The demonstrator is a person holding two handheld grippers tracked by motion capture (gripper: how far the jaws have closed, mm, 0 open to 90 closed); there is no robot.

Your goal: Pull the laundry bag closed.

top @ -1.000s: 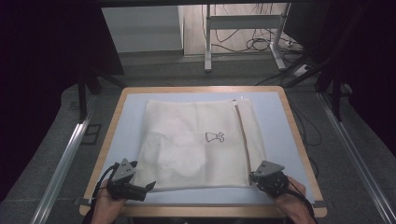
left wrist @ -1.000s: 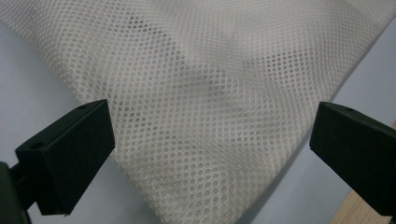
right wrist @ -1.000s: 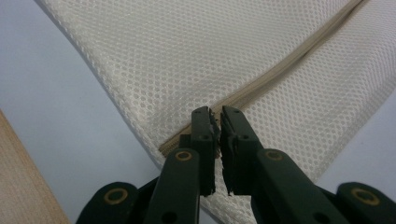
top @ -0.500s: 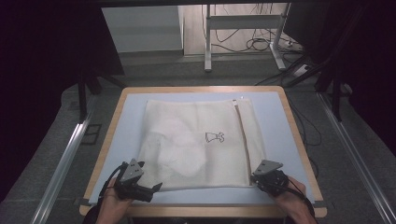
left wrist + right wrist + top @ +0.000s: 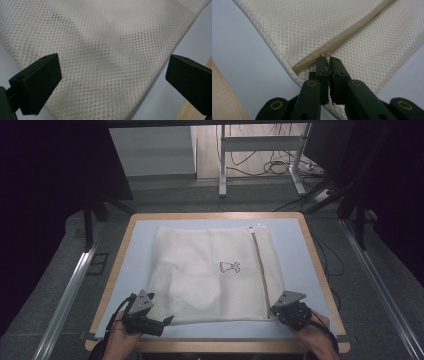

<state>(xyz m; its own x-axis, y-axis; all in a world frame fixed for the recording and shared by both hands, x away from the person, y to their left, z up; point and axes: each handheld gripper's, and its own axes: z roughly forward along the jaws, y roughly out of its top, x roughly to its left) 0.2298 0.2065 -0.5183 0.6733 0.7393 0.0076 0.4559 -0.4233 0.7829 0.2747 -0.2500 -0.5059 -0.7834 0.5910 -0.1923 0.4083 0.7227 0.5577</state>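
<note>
A cream mesh laundry bag (image 5: 210,270) with a small dress logo lies flat on the pale blue mat (image 5: 135,265). Its zip (image 5: 260,265) runs along the right side toward the near edge. My right gripper (image 5: 275,311) sits at the bag's near right corner. In the right gripper view it (image 5: 327,60) is shut on the zip pull (image 5: 327,55) at the near end of the zip (image 5: 352,32). My left gripper (image 5: 167,321) is at the bag's near left corner. In the left gripper view it (image 5: 113,72) stands wide open, with the mesh (image 5: 100,45) spread between and beyond its jaws.
The mat covers a table with a wooden rim (image 5: 320,270). Beyond the far edge are a metal desk frame (image 5: 260,160) and cables on the floor. A metal rail (image 5: 65,295) runs along the left of the table.
My left gripper has shifted a little to the right, closer to the bag's near left corner. The right gripper and the bag have stayed put.
</note>
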